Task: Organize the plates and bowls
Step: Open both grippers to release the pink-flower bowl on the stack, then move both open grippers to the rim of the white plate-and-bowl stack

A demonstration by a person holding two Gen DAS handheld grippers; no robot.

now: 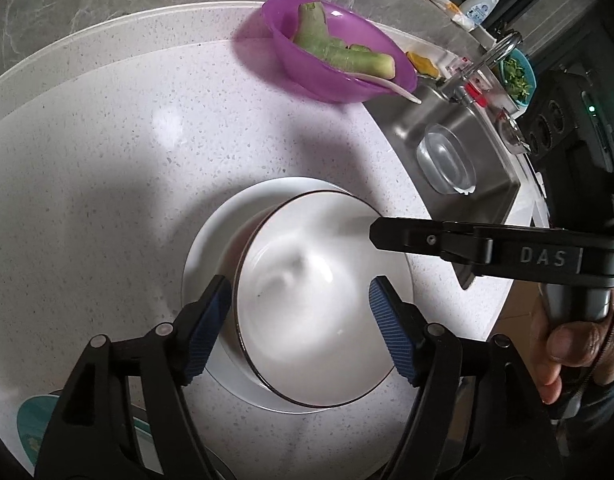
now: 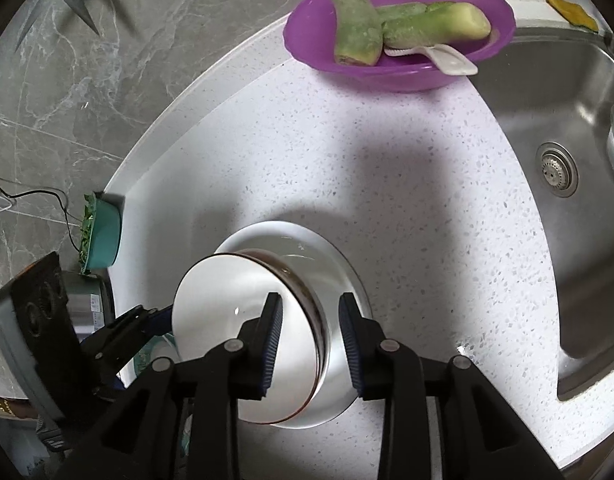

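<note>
Your left gripper stands spread wide, its blue pads on either side of the near rim of the white bowl; neither pad presses on it, though the left pad sits just beside the bowl's dark-edged rim. Your right gripper is partly spread and straddles the far wall of the same bowl: one pad hangs over the inside, the other outside above the plate, with a gap visible on both sides, so nothing is pinched. In the left wrist view the right gripper's finger reaches over the bowl's rim from the right, with your hand on its handle.

The bowl rests inside a white plate, slightly off centre, and both sit on the speckled white counter near its front edge.

Farther back, beside the steel sink, a purple bowl holds green vegetable pieces and a white peeler. A clear container lies in the sink. A teal bowl of greens stands at the counter's left end, seen from the right wrist
</note>
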